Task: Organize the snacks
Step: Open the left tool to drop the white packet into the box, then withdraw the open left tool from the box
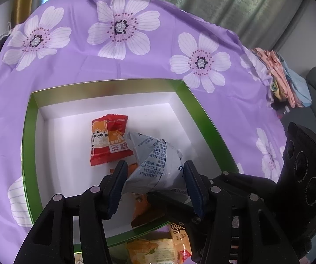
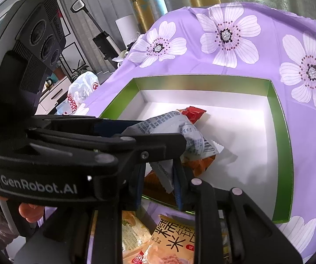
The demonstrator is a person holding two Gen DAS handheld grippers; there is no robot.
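Note:
A grey printed snack packet (image 1: 155,156) (image 2: 169,127) hangs over a green-rimmed white box (image 1: 29,132) (image 2: 286,132). My left gripper (image 1: 155,167) (image 2: 160,132) is shut on its sides. My right gripper (image 2: 158,176) (image 1: 155,198) comes in from the right, underneath, and is shut on the packet's crimped near end. A red packet (image 1: 107,140) (image 2: 193,113) lies flat on the box floor just beyond. An orange packet (image 1: 144,206) (image 2: 202,165) lies in the box under the grey one, mostly hidden.
Outside the box's near wall lie yellow-orange snack packets (image 1: 158,248) (image 2: 171,242). A purple flowered cloth (image 1: 118,70) (image 2: 224,66) covers the table. Folded cloths (image 1: 285,81) sit at its right edge and a white plastic bag (image 2: 81,90) at its left. A hand (image 2: 30,211) holds the left gripper.

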